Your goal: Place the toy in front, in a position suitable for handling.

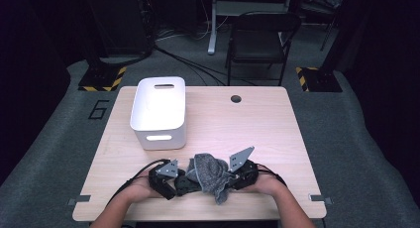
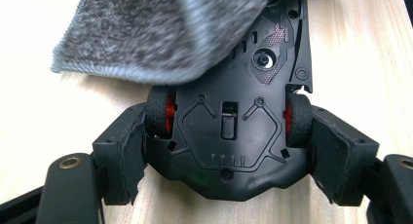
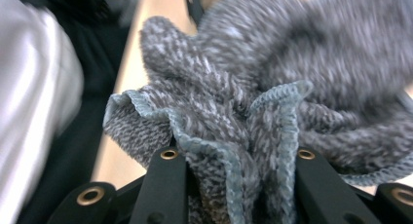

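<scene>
Item: toy car (image 2: 229, 136), underside up, clamped in my left fingers (image 2: 117, 151); right fingers (image 3: 168, 185) pinch grey cloth (image 3: 253, 112) w/ bunched hem, draped over car for wiping, near bench (image 1: 257, 124) edge.

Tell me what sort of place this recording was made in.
Probably a lab or recording studio: a lone wooden table on grey carpet, hazard-striped stand bases, loose floor cables, and a folding chair amid dark surroundings.

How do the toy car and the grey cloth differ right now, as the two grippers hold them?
The toy car is hard, black plastic with red wheel hubs; the grey cloth is soft, speckled knit. The car sits underside-up, clamped by the left gripper; the cloth is bunched in the right gripper and drapes over the car. Both are over the table, near its front edge.
</scene>
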Demonstrator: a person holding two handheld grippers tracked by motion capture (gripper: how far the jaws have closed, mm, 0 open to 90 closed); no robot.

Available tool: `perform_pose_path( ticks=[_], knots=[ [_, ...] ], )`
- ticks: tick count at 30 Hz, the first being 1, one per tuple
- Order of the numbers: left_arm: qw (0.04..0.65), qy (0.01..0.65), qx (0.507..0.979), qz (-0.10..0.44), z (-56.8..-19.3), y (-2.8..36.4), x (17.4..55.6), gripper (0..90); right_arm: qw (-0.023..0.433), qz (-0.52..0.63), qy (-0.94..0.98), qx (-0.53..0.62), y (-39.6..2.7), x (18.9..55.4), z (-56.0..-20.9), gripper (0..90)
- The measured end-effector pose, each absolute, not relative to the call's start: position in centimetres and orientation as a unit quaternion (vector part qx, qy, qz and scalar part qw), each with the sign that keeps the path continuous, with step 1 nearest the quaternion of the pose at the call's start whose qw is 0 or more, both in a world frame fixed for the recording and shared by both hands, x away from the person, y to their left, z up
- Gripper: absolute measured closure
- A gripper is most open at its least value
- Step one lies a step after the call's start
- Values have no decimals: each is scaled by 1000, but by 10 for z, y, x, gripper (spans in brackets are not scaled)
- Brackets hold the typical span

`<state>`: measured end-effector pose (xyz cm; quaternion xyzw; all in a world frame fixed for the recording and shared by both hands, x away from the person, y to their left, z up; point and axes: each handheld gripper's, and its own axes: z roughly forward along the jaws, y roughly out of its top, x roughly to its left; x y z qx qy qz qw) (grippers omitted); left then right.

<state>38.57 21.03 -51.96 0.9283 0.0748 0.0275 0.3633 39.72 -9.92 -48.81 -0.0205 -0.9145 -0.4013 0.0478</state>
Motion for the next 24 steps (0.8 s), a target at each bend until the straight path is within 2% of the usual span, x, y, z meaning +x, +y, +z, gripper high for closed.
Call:
perform_pose_path(
  ticks=[4,6,7,12,14,17,20,24],
  knots=[
    [364,75,928,28,-520,210,386,242,40,-359,-931,-40,-105,401,-500,713],
    [364,75,928,28,-520,210,386,243,15,-349,-936,-51,-109,404,-495,712],
    [364,74,928,27,-520,210,386,242,-4,-354,-933,-67,-114,407,-491,711],
    [366,73,927,27,-520,210,386,242,-17,-424,-902,-80,-119,403,-468,711],
    [366,73,927,27,-520,210,386,242,-28,-445,-893,-64,-107,397,-455,709],
    [366,73,928,27,-520,210,386,242,-21,-453,-890,-39,-77,390,-447,707],
    [365,72,928,28,-520,211,386,242,-4,-415,-910,-12,-39,385,-456,706],
    [366,73,927,28,-520,211,386,242,11,-392,-919,-29,-12,392,-474,699]
  ],
)
